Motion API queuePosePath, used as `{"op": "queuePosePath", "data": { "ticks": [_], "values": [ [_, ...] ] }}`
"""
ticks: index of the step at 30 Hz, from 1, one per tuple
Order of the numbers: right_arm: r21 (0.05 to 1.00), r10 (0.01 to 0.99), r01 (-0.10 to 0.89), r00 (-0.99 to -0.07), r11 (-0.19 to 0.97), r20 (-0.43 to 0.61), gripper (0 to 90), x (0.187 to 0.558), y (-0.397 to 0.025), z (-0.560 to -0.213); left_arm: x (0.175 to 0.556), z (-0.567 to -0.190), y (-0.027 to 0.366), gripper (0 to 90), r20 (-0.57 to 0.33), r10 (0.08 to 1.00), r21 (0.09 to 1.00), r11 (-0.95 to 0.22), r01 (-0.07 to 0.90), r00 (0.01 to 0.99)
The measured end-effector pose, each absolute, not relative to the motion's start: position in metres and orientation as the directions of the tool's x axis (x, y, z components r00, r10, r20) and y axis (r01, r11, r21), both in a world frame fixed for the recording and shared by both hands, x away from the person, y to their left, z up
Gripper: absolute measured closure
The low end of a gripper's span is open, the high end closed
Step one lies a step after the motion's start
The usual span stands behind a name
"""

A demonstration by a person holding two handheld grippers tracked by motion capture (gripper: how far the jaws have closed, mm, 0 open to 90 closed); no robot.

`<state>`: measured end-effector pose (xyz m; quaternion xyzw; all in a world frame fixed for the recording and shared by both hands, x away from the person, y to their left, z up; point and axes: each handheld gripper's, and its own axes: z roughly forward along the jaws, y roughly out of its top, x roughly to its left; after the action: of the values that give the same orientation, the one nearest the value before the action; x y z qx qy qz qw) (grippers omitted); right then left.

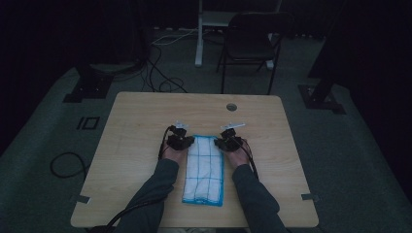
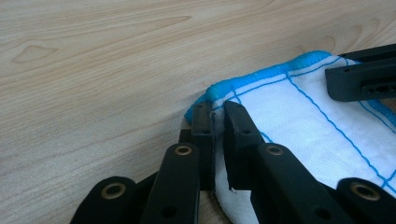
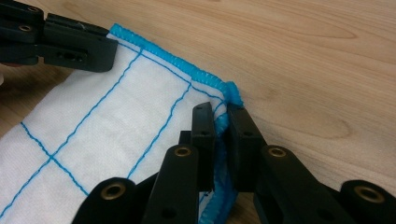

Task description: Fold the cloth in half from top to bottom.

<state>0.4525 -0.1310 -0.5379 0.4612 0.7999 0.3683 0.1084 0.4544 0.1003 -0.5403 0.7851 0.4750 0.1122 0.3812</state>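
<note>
A white cloth [image 1: 204, 170] with blue grid lines and a blue hem lies folded lengthwise on the wooden table [image 1: 136, 121]. My left gripper [image 1: 181, 141] is at the cloth's far left corner, and in the left gripper view it [image 2: 218, 122] is shut on the cloth's [image 2: 299, 121] edge. At the far right corner, my right gripper [image 1: 228, 142] pinches the hem; the right gripper view has it [image 3: 221, 126] shut on the cloth [image 3: 107, 126]. Each gripper view also catches the other gripper's black jaws across the cloth.
A round cable hole [image 1: 231, 107] sits near the table's far edge. Beyond the table stand a dark folding chair [image 1: 250, 43] and a white stand leg [image 1: 199, 34], with cables [image 1: 160, 73] on the floor. The room is dim.
</note>
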Motion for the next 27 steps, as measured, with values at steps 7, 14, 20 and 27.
{"op": "queuePosePath", "data": {
  "ticks": [7, 14, 20, 27],
  "values": [
    [0.687, 0.817, 0.658, -0.553, 0.308, 0.163, 84.8, 0.453, -0.13, -0.537, 0.455, -0.54, 0.1, 86.0, -0.186, 0.832, 0.703, -0.259, 0.662, 0.523],
    [0.691, 0.82, 0.657, -0.548, 0.302, 0.163, 85.2, 0.454, -0.132, -0.536, 0.456, -0.537, 0.097, 86.4, -0.177, 0.836, 0.707, -0.259, 0.658, 0.519],
    [0.703, 0.818, 0.644, -0.554, 0.301, 0.158, 85.3, 0.453, -0.133, -0.532, 0.456, -0.531, 0.098, 86.4, -0.174, 0.832, 0.716, -0.26, 0.647, 0.527],
    [0.716, 0.818, 0.632, -0.555, 0.296, 0.152, 85.3, 0.452, -0.134, -0.527, 0.456, -0.525, 0.097, 86.4, -0.17, 0.829, 0.728, -0.258, 0.635, 0.532]
  ]
}}
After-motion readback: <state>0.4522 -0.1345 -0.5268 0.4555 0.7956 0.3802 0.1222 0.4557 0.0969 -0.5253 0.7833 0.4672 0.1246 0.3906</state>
